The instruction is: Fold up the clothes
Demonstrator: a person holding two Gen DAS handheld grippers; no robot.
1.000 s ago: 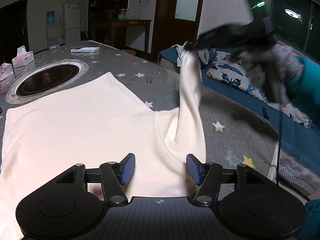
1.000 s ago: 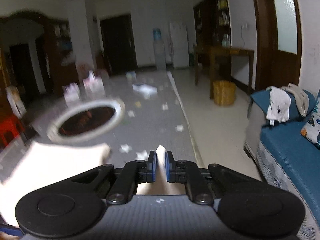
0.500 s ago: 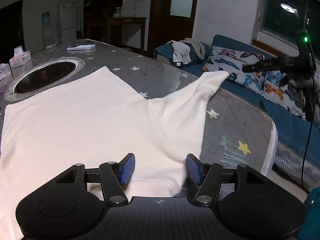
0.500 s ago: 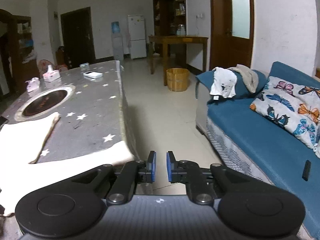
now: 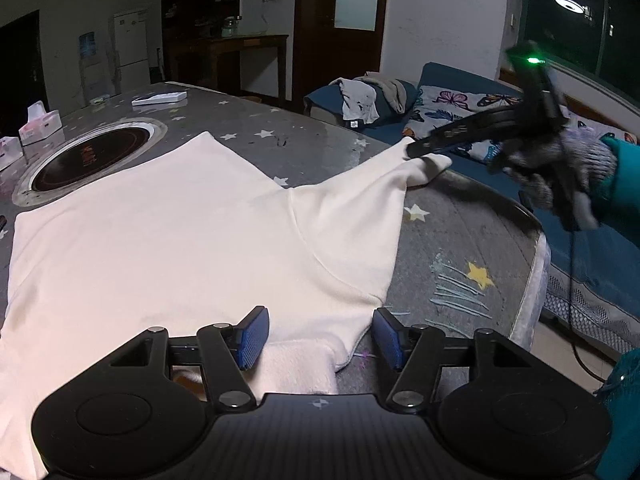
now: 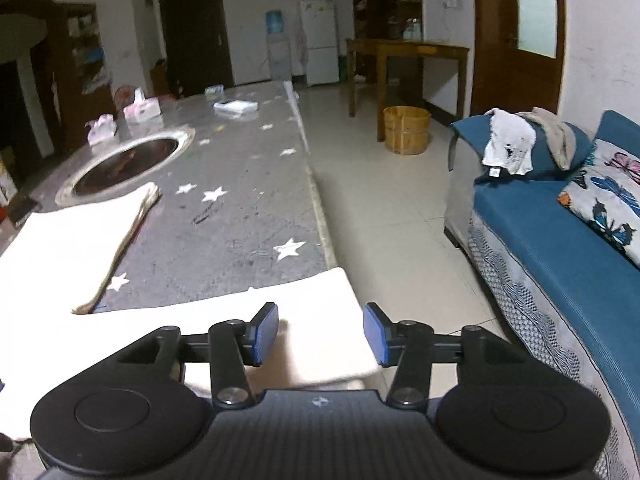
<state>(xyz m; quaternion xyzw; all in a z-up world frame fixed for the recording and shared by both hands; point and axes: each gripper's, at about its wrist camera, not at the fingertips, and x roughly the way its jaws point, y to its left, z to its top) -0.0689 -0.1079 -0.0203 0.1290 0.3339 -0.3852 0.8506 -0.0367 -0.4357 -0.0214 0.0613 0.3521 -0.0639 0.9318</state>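
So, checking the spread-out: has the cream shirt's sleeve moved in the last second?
Yes: the sleeve dropped from upright to flat, stretched toward the blue sofa.

Each gripper, left gripper (image 5: 320, 338) and right gripper (image 6: 320, 334), is matte black with blue textured pads, silver pivot screws behind the jaws, and round housings further back. A grey knitted glove (image 5: 560, 168) meets a teal sleeve (image 5: 624, 192); a green light (image 5: 532, 60) glows above a trailing black cable (image 5: 572, 280).
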